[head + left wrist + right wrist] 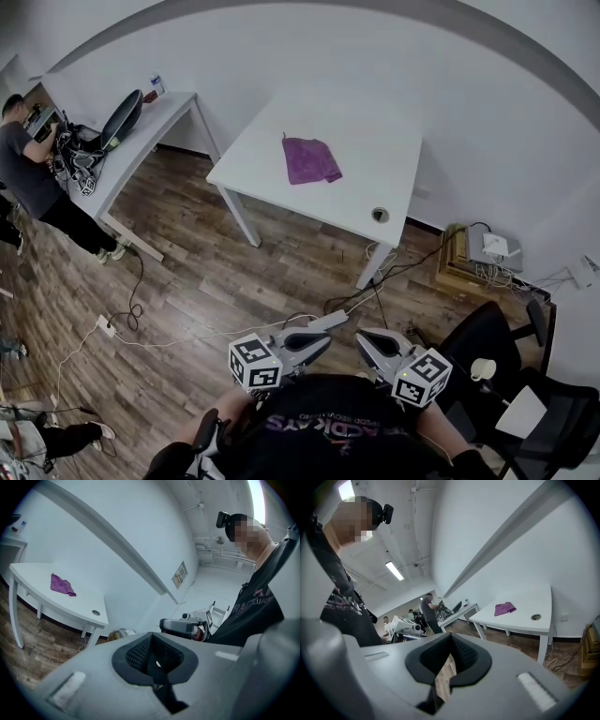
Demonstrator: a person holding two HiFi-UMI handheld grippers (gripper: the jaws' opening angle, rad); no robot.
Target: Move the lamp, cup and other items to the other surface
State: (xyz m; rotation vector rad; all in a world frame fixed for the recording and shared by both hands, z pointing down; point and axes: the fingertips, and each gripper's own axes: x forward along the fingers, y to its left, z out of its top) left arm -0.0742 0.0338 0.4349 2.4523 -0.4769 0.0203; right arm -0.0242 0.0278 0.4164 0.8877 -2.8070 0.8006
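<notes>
A white table (375, 178) stands ahead with only a purple cloth (310, 159) lying on it. No lamp shows in any view. My left gripper (326, 339) and right gripper (360, 339) are held close to my chest, tips nearly facing each other over the wood floor. Both are shut with nothing between the jaws. In the left gripper view the closed jaws (151, 644) point at the right gripper (180, 626), with the table (70, 604) and cloth (62, 584) off to the left. In the right gripper view the shut jaws (451, 645) face the table (520, 616) and cloth (505, 608).
A second white desk (164, 117) at the far left carries dark gear, and a person (28, 169) stands at it. Cables and a power strip (328, 321) lie on the floor. A black chair (487, 356) with a small white cup-like object (483, 368) is at my right.
</notes>
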